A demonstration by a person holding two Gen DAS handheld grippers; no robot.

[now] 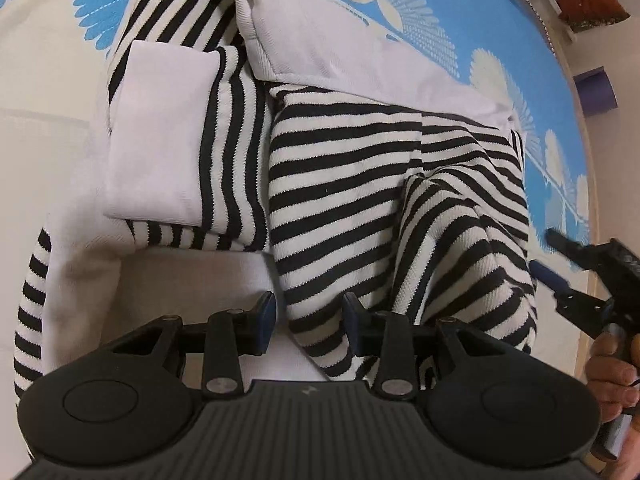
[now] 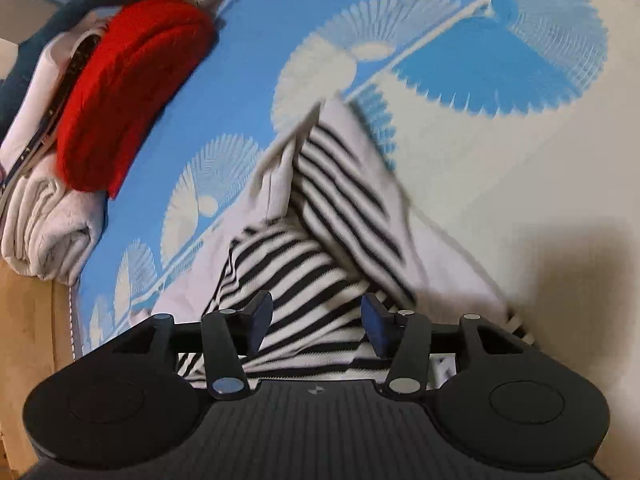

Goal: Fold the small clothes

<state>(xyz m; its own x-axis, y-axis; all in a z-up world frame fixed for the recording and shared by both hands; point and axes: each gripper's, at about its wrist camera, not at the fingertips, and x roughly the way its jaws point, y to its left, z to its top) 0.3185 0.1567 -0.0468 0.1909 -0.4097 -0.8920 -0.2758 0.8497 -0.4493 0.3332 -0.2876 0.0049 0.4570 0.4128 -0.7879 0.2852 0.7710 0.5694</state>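
While both tools gape apart, ribbed striped knit garment lies rumpled.

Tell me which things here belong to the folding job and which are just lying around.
In the job:
- black-and-white striped knit garment with white lining, half folded
- left gripper, jaws open over the garment's edge
- right gripper, jaws open above the stripes

Lying about:
- fuzzy red folded cloth on a pile
- rolled pale towel beneath it
- blue and cream patterned bedspread, just the work surface
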